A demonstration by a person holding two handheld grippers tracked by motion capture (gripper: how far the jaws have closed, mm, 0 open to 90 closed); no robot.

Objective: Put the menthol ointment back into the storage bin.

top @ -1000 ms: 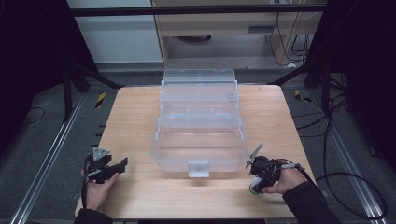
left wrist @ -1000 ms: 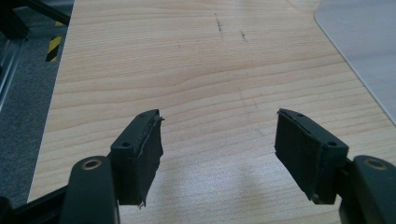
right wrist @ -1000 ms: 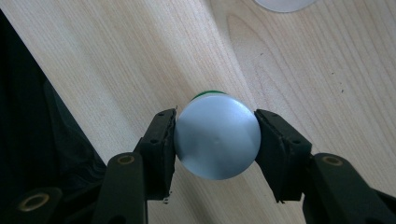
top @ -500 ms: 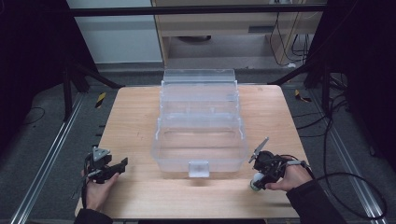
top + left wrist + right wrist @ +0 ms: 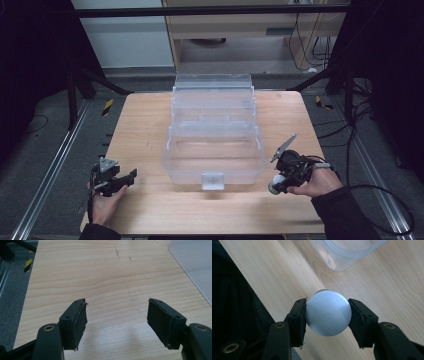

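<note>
A clear plastic tiered box [image 5: 214, 135] stands open in the middle of the wooden table [image 5: 145, 125], its latch tab facing the near edge. My right gripper [image 5: 278, 185] sits to the right of the box, near the table's front. Its jaws are shut on a round white cap [image 5: 328, 312], with a thin green rim showing behind it. The box's rounded corner [image 5: 342, 255] lies just beyond. My left gripper [image 5: 125, 180] rests near the front left corner, open, with bare wood between its pads [image 5: 77, 320].
The table's left edge [image 5: 27, 290] drops to grey floor with a yellow-black striped marker [image 5: 28, 263]. Metal rails [image 5: 50, 165] run along both sides. Cables [image 5: 380, 195] trail off to the right. A cabinet [image 5: 235, 30] stands behind the table.
My right gripper has shifted slightly right and toward the near edge with the white cap in it. The left gripper has stayed still.
</note>
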